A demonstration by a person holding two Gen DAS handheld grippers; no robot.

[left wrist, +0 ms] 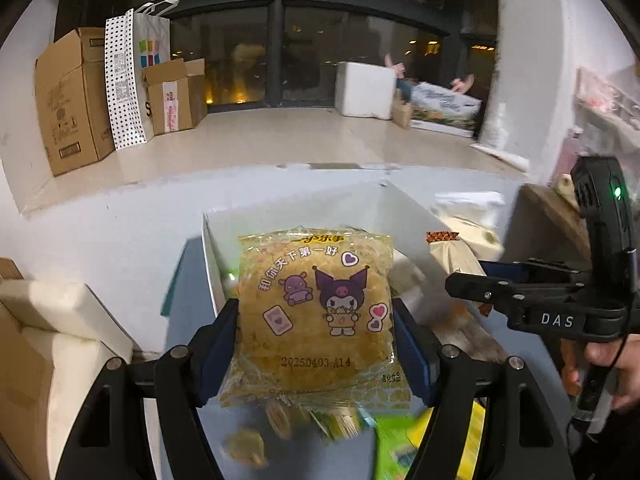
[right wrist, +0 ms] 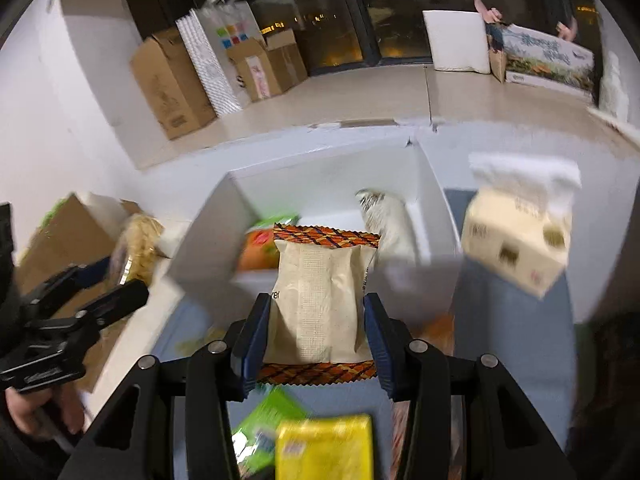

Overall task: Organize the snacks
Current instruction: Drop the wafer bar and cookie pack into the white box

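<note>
The left tongs (left wrist: 314, 344) clamp a yellow snack packet (left wrist: 316, 312) between their pads, while the right tongs (right wrist: 316, 336) pinch a beige snack bag (right wrist: 320, 300) before the white box (right wrist: 208, 232).

Looks like a home/apt room in mid-unpacking, at night. Far wall is a floor-to-ceiling window (left wrist: 280, 52), dark w/ city lights outside. Tiled floor (left wrist: 248, 140) w/ cardboard boxes (left wrist: 68, 96) and a shopping bag (left wrist: 154, 52) far left, white foam box (left wrist: 364, 88) far right. Near: white bin (right wrist: 320, 184) w/ snack packs, tissue box (right wrist: 516, 236) to its right.
</note>
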